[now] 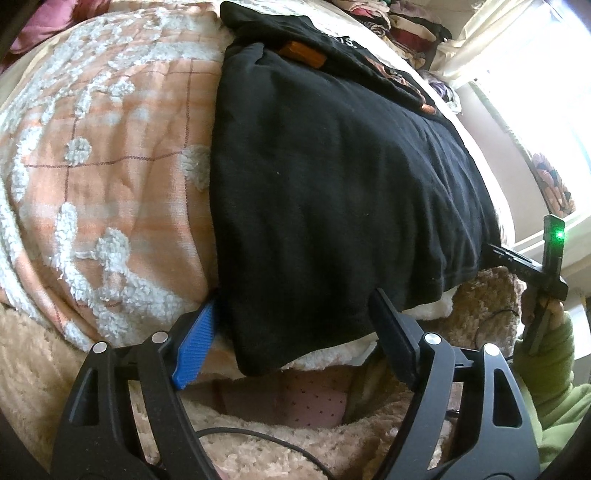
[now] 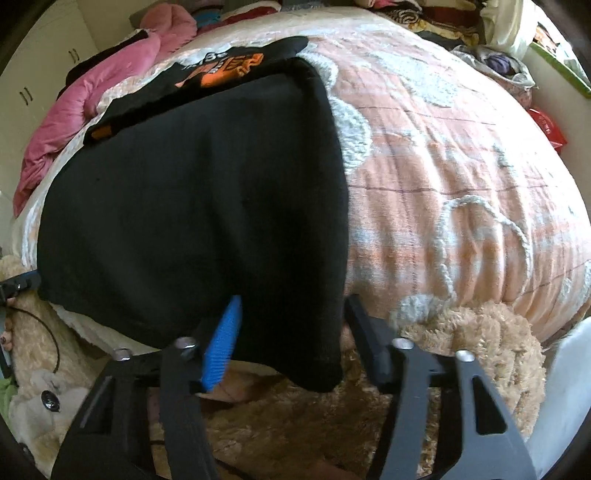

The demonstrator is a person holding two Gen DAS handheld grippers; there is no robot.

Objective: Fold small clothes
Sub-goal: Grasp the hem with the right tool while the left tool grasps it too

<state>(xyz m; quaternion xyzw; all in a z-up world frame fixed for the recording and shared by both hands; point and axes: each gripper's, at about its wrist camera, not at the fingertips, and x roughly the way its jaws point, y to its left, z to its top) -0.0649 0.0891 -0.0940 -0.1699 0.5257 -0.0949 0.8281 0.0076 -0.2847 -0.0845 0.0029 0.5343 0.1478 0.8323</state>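
A black garment (image 1: 332, 166) (image 2: 192, 203) lies flat on the bed, its near hem hanging over the edge. My left gripper (image 1: 295, 314) stands wide at the garment's near left corner, blue pad (image 1: 195, 347) at the cloth's side edge, with hem between the fingers but not squeezed. My right gripper (image 2: 293, 306) straddles the near right corner with jaws narrower. Its blue pad (image 2: 221, 347) and black finger (image 2: 364, 332) sit on either side of the drooping cloth without visibly pinching it. A second black shirt with orange print (image 1: 369, 55) (image 2: 221, 66) lies beyond.
A peach and white tufted blanket (image 1: 110, 166) (image 2: 461, 184) covers the bed. Beige plush fabric (image 1: 258, 443) (image 2: 461, 339) and a black cable (image 1: 258, 435) lie below the edge. Pink clothing (image 2: 110, 81) and a heap of clothes (image 1: 406, 22) sit at the far side.
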